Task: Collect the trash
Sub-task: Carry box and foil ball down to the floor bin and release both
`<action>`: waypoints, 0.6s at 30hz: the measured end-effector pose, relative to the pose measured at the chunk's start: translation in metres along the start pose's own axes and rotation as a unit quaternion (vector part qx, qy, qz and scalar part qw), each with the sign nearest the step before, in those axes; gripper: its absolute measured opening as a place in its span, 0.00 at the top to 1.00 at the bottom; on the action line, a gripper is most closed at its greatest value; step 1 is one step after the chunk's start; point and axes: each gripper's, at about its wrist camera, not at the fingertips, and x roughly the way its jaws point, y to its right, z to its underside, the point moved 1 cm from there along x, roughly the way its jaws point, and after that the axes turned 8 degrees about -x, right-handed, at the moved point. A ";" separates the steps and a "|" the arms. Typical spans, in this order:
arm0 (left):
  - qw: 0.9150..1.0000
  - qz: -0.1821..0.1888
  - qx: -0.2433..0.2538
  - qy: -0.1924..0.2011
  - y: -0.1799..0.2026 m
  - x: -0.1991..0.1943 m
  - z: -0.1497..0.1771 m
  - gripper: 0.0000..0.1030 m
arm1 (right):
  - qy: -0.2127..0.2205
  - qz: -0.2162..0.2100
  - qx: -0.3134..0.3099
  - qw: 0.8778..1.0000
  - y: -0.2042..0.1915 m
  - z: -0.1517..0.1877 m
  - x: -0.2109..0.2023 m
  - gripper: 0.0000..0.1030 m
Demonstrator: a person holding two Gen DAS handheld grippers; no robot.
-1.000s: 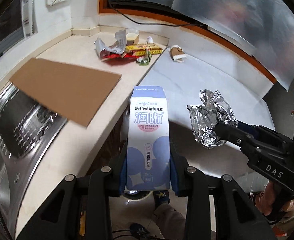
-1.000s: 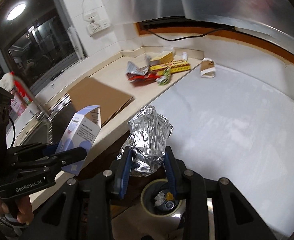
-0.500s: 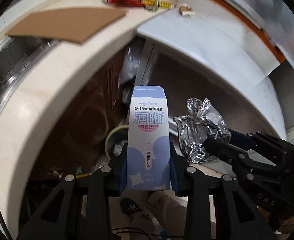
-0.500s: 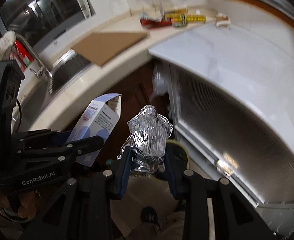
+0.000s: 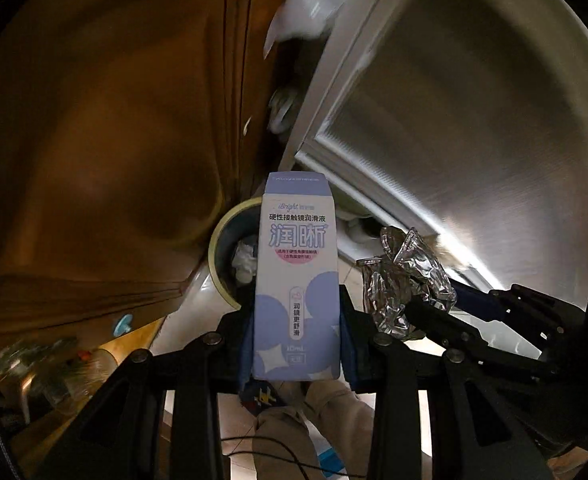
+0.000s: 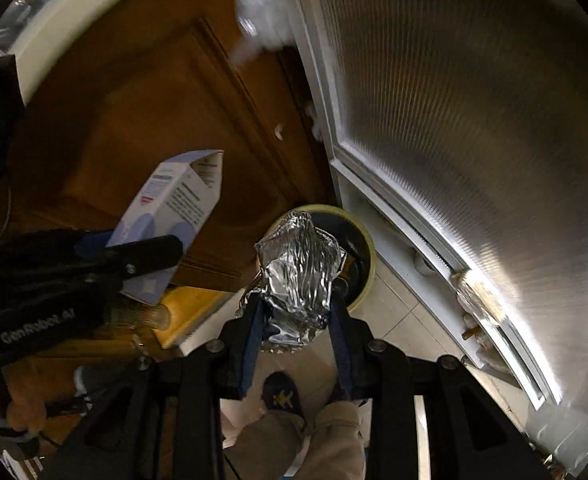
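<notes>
Above the floor bin (image 6: 368, 240) | you've dropped both tongs from counter height | left gripper (image 5: 297, 344) clamps the lilac carton (image 5: 297, 280) | right gripper (image 6: 296, 320) clamps the foil wad (image 6: 298, 268) directly over the rim | release looks next.

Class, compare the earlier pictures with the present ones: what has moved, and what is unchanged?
Both grippers dropped from countertop height to the floor bin, tipping downward. The left gripper stays shut on the carton; the right gripper stays shut on the foil ball.
</notes>
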 end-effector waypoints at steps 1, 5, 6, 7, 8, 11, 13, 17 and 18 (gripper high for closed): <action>1.000 -0.004 -0.003 -0.006 -0.003 0.015 -0.003 0.68 | -0.007 0.000 -0.001 1.000 0.004 -0.002 0.015 0.68; 1.000 -0.014 -0.004 -0.026 -0.012 0.065 -0.012 0.68 | -0.022 0.001 -0.005 1.000 0.018 -0.009 0.064 0.68; 0.999 -0.019 -0.004 -0.032 -0.014 0.080 -0.014 0.68 | -0.028 -0.001 -0.007 1.000 0.022 -0.011 0.076 0.68; 0.999 -0.021 -0.006 -0.037 -0.017 0.090 -0.017 0.67 | -0.033 -0.002 -0.006 0.999 0.024 -0.012 0.087 0.68; 0.999 -0.022 -0.008 -0.042 -0.018 0.101 -0.020 0.67 | -0.038 -0.005 -0.003 0.999 0.028 -0.014 0.098 0.68; 0.998 -0.025 -0.011 -0.054 -0.026 0.134 -0.029 0.67 | -0.042 -0.012 -0.001 0.999 0.035 -0.019 0.125 0.68; 0.998 -0.032 -0.010 -0.056 -0.029 0.147 -0.032 0.67 | -0.049 -0.019 -0.002 0.999 0.039 -0.021 0.142 0.68; 0.997 -0.030 -0.019 -0.068 -0.034 0.162 -0.037 0.60 | -0.070 -0.030 -0.006 0.997 0.040 -0.025 0.169 0.67; 0.997 -0.035 -0.020 -0.068 -0.035 0.163 -0.038 0.54 | -0.071 -0.027 -0.009 0.997 0.040 -0.023 0.171 0.67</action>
